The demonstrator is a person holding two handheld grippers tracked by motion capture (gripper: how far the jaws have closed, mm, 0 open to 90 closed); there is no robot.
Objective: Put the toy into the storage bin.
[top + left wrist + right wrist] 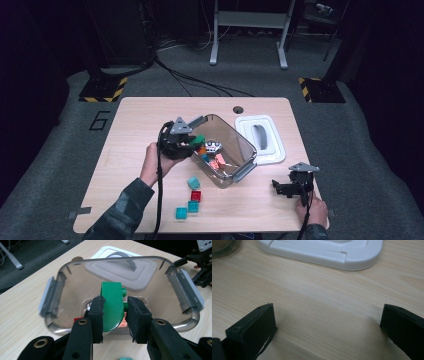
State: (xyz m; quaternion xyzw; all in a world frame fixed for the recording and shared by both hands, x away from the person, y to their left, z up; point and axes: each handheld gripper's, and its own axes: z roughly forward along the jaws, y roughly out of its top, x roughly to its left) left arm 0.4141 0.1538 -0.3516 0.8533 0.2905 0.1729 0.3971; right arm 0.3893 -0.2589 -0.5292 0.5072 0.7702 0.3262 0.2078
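At the left of centre in the high view, the left gripper sits in the person's left hand, whose sleeve comes up from the bottom edge; its jaws are clamped on a green block, which hangs at the left rim of the clear bin. In the left gripper view the two black pads press on either side of that green block at mid-frame, holding it upright just above the near rim of the bin, with studs showing on its right face. Below the left hand, toward the lower middle of the high view, four loose blocks lie on the surface: a teal block, a red block just under it, another teal block and a fourth teal one lowest and leftmost. Inside the bin, at centre frame, lie orange, pink and blue pieces and a small white toy. To the right of the bin rests the white lid, flat on the surface, handle up. At the lower right, the right gripper rests low near the surface's edge in the right hand; in the right gripper view its jaws stand wide apart with bare wood between them and the lid along the top of the frame.
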